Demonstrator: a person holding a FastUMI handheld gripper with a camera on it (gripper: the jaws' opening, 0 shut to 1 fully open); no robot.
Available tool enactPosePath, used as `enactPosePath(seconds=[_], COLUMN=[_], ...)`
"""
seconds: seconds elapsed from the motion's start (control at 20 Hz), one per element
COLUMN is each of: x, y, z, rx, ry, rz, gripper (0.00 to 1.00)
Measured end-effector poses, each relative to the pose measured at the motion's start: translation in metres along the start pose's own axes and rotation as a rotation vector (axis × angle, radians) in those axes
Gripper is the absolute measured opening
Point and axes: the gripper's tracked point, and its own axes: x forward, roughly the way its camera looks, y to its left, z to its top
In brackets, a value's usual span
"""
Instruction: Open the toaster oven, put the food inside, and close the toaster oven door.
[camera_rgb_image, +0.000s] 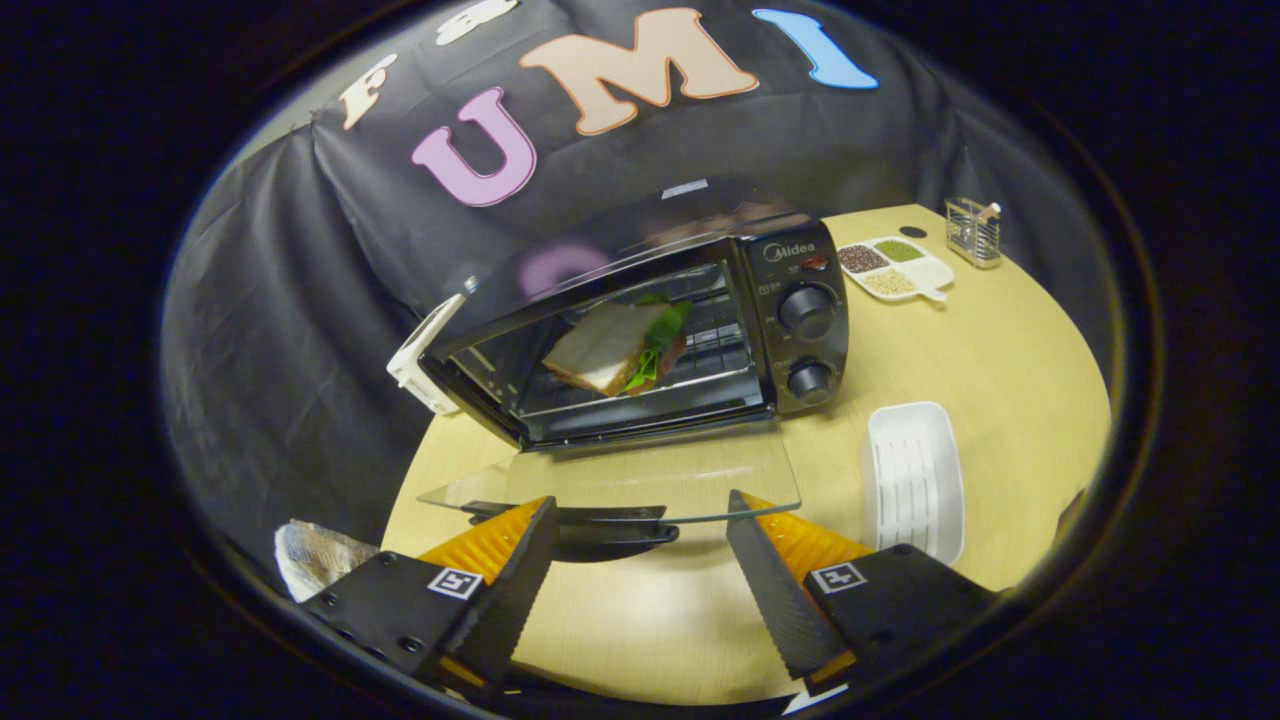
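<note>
Glass door (640, 480) down, sandwich (618, 348) inside, gripper (640, 525) wide apart

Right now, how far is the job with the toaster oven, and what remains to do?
Two steps look done: the toaster oven is open, its glass door folded down flat, and the sandwich lies on the rack inside. In hand: the gripper is open and holds nothing, its fingers on either side of the door handle. Left: lift the door shut.

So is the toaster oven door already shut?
No, the glass door lies folded down flat in front of the toaster oven, with the sandwich on the rack inside and the open gripper at the door's handle.
</note>
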Motion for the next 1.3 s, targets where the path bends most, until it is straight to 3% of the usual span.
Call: enactPosePath(seconds=[1.3], x=[0.023], y=[0.015], z=[0.088], rx=[0.131], ry=[-0.227], rz=[0.005], gripper=[1.00])
